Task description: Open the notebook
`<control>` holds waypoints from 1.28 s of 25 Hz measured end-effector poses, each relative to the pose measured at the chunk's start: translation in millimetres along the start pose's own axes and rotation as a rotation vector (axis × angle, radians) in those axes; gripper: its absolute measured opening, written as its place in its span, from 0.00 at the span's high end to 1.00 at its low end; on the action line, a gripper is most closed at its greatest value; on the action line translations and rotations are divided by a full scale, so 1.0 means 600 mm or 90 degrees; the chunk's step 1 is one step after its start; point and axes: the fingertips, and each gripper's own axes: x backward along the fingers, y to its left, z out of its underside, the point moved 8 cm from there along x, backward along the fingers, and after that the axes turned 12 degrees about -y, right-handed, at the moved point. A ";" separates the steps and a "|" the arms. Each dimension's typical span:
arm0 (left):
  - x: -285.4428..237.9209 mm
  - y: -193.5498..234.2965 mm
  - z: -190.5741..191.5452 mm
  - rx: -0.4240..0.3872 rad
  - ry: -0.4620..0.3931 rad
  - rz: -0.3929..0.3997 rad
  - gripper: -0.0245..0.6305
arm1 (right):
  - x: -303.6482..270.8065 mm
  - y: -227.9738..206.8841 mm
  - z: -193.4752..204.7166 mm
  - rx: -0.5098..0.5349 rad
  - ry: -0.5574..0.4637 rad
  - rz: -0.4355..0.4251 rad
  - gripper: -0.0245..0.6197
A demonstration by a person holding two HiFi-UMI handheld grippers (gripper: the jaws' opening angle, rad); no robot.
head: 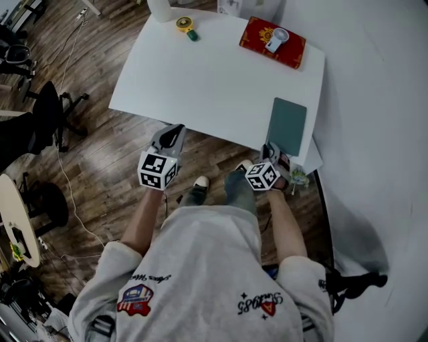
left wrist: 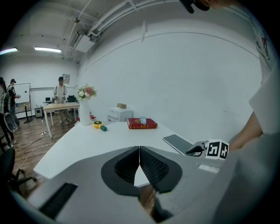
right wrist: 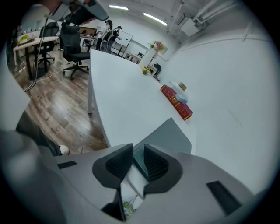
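Note:
A teal-grey notebook lies closed at the near right corner of the white table. My right gripper is at the notebook's near edge, tilted down. In the right gripper view the notebook has its near corner in the narrow gap of my right gripper; the pads do not visibly press on it. My left gripper hovers at the table's near edge, left of the notebook, jaws together with nothing in them. In the left gripper view, my left gripper shows shut, and the notebook lies to its right.
A red book with a small white object on it lies at the far right. A yellow round thing and a green piece sit at the far edge beside a white vase. Office chairs stand on the wooden floor at left.

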 end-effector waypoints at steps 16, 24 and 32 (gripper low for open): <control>-0.052 -0.027 -0.020 -0.018 -0.005 0.060 0.96 | 0.028 -0.054 0.007 -0.252 -0.074 -0.077 0.92; -0.090 -0.058 -0.036 -0.030 -0.009 0.104 0.96 | 0.074 -0.101 -0.001 -0.321 -0.140 -0.048 0.93; -0.120 -0.086 -0.040 -0.035 -0.004 0.141 0.96 | 0.130 -0.160 0.013 -0.450 -0.204 0.053 0.93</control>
